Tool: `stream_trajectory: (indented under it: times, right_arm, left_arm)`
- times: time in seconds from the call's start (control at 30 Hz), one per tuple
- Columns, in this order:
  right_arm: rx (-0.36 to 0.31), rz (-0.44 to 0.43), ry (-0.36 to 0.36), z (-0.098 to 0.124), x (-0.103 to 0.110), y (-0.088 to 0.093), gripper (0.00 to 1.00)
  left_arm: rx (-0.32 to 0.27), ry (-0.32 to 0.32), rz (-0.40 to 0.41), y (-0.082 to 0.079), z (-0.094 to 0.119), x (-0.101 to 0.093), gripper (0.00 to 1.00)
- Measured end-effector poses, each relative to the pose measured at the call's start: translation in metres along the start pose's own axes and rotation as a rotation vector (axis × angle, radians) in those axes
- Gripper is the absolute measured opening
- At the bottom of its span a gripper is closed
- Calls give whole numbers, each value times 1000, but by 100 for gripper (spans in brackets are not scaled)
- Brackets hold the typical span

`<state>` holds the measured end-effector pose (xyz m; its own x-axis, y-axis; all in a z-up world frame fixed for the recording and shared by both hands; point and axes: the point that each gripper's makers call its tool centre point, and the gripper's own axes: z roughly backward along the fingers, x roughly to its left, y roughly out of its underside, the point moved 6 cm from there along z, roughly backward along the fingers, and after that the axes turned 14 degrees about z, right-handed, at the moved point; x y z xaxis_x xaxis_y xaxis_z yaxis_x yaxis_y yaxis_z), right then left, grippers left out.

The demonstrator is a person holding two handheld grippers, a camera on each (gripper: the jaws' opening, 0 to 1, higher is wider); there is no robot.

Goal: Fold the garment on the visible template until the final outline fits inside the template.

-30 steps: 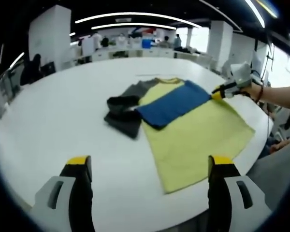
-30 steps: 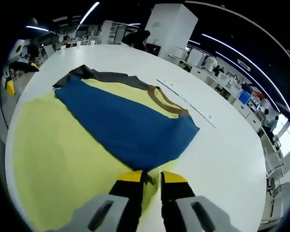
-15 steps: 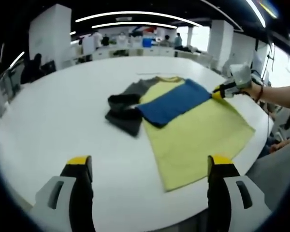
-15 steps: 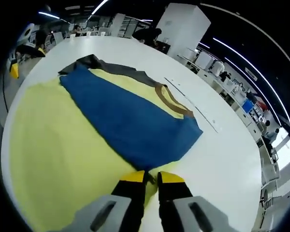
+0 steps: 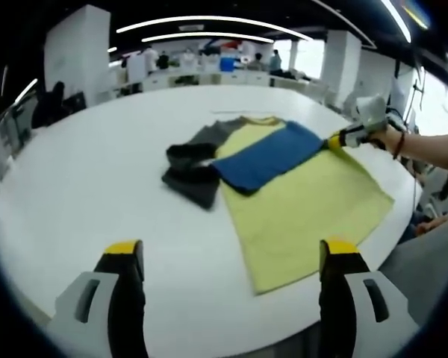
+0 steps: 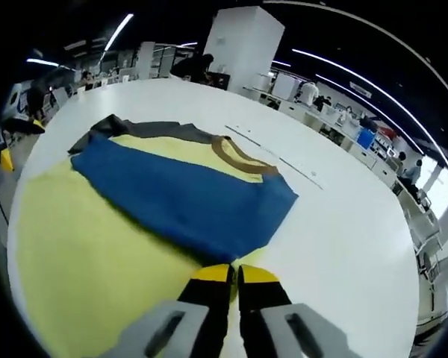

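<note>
There is one shirt (image 5: 284, 186) near the far right edge of one big white table (image 5: 97, 194). There are two grippers, the left gripper (image 5: 228, 261) and the right gripper (image 6: 234, 273).

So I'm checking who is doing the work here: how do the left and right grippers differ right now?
The left gripper is open, jaws wide apart over bare white table, short of the garment. The right gripper is shut on the garment's yellow edge beside the folded blue sleeve. Both have yellow-tipped jaws.
</note>
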<state>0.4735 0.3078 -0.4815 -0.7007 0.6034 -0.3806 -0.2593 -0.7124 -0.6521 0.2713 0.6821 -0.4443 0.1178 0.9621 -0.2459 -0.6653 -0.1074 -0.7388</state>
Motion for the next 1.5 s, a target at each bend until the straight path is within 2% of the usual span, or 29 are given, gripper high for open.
stream_trajectory:
  times: [0.1, 0.27, 0.4, 0.43, 0.57, 0.63, 0.7, 0.83, 0.93, 1.03, 1.13, 1.2, 1.23, 1.27, 1.3, 1.37, 1.4, 1.5]
  right_arm:
    - [-15, -58, 11, 0, 0, 0, 0]
    - [-25, -251, 34, 0, -2, 4, 0]
    - [-23, -298, 59, 1, -4, 5, 0]
    - [-32, -351, 60, 1, -4, 6, 0]
    - [-33, -472, 55, 0, -6, 11, 0]
    - [-12, -439, 65, -1, -6, 14, 0]
    - [33, -337, 63, 0, -5, 17, 0]
    - [7, -196, 62, 0, -1, 7, 5]
    - [-3, -97, 65, -1, 0, -1, 4]
    - [14, -102, 67, -2, -2, 0, 0]
    - [4, -159, 95, 1, -8, 2, 0]
    - [-11, -226, 118, 2, -11, 4, 0]
    - [-12, -295, 126, 3, -13, 7, 0]
    - [-13, -315, 127, 3, -13, 8, 0]
    - [-20, -390, 139, 4, -16, 13, 0]
    - [-11, -448, 137, 4, -17, 19, 0]
    - [-5, -465, 135, 4, -17, 22, 0]
    - [3, -436, 138, 4, -18, 25, 0]
  left_arm:
    - [1, 0, -3, 0, 0, 0, 94]
    - [7, -1, -6, 1, 0, 0, 94]
    - [11, -4, -5, 2, 0, 1, 94]
    - [13, -6, -3, 3, 0, 2, 94]
    - [16, -8, -4, 3, -1, 2, 94]
    - [18, -9, -3, 4, -1, 2, 94]
    - [20, -9, -3, 4, -1, 2, 94]
    - [23, -13, 0, 5, 0, 4, 94]
    - [29, -15, 0, 6, 0, 4, 93]
    - [30, -13, 0, 6, 0, 3, 93]
    - [29, -12, 0, 6, 0, 3, 93]
    - [32, -13, 0, 6, -1, 3, 93]
    - [34, -13, 1, 7, -1, 4, 93]
    - [34, -13, 1, 7, -1, 4, 93]
    - [34, -13, 0, 7, -1, 4, 93]
    - [34, -12, 1, 7, -2, 4, 93]
    - [35, -12, 0, 7, -2, 4, 93]
    - [35, -10, -4, 7, -2, 4, 93]
